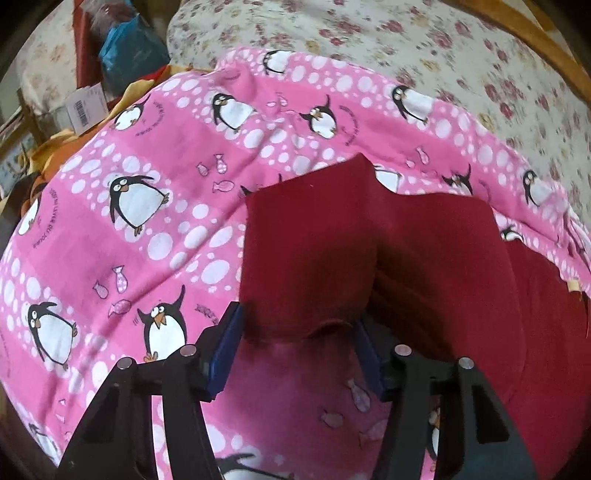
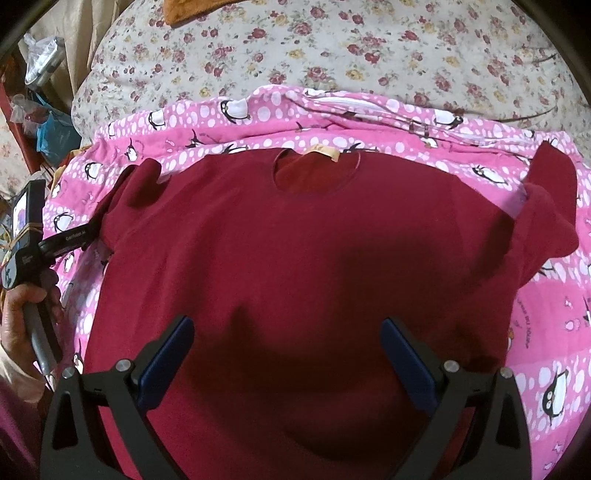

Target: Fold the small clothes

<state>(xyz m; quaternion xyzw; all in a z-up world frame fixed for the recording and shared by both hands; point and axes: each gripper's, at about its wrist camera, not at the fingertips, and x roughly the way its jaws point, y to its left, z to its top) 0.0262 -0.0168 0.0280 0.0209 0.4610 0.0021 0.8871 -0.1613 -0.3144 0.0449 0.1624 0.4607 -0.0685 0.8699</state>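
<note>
A dark red t-shirt [image 2: 295,240] lies flat on a pink penguin-print cloth [image 2: 546,332], neck hole [image 2: 314,173] at the far side. My right gripper [image 2: 288,354] is open and empty, hovering over the shirt's lower middle. In the left wrist view, my left gripper [image 1: 295,332] has its blue pads wide apart around the shirt's left sleeve [image 1: 314,251], which is lifted and folded over; the pads do not look pressed on it. The left gripper also shows in the right wrist view [image 2: 99,221] at the sleeve.
The pink cloth lies on a floral bedspread [image 2: 295,48]. A wooden bed frame [image 1: 535,40] runs at the far right. Bags and clutter [image 1: 125,55] sit off the bed's left edge. An orange cloth [image 2: 184,11] lies at the far side.
</note>
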